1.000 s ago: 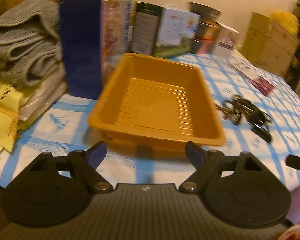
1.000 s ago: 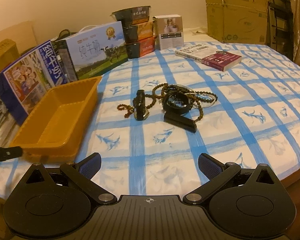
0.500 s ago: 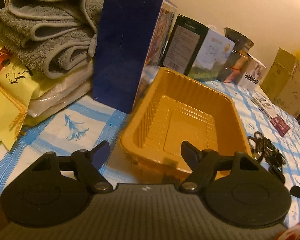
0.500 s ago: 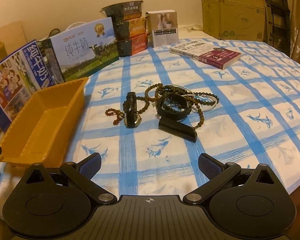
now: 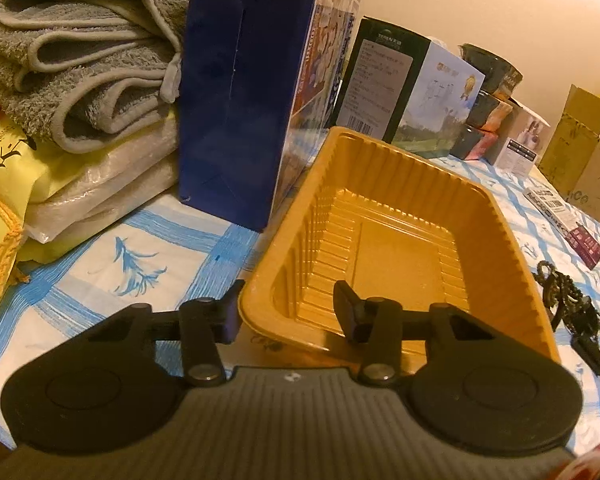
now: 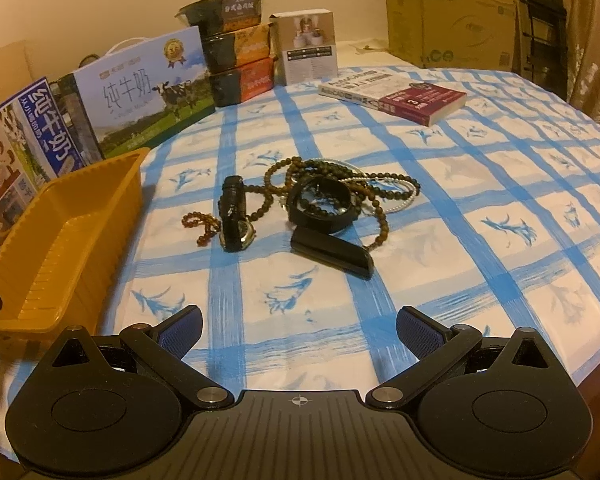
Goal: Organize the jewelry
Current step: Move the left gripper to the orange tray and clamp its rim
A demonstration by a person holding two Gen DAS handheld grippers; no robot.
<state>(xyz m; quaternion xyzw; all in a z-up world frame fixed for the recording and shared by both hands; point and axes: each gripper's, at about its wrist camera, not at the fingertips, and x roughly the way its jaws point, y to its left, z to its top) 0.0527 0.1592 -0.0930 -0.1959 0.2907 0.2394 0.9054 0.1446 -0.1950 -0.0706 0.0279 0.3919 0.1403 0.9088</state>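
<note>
Jewelry (image 6: 320, 204), dark tangled beads and watches, lies heaped; left claw (image 5: 288, 312) closing around tray (image 5: 500, 240) corner, right claw (image 6: 298, 330) apart.

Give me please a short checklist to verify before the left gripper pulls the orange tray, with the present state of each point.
1. Tray corner between the jaws: ok. The left gripper straddles the near corner of the orange tray, one finger outside the wall, one inside.
2. Grip firm: not ok. The jaws are closing, and the pads do not press the wall yet.
3. Tray holds nothing: ok.
4. Jewelry pile out of the tray's way: ok, it lies apart on the tablecloth.
5. Blue box clear of the tray: cannot tell, it stands very close to the far side.
6. Right gripper free: ok, open over the cloth.
</note>
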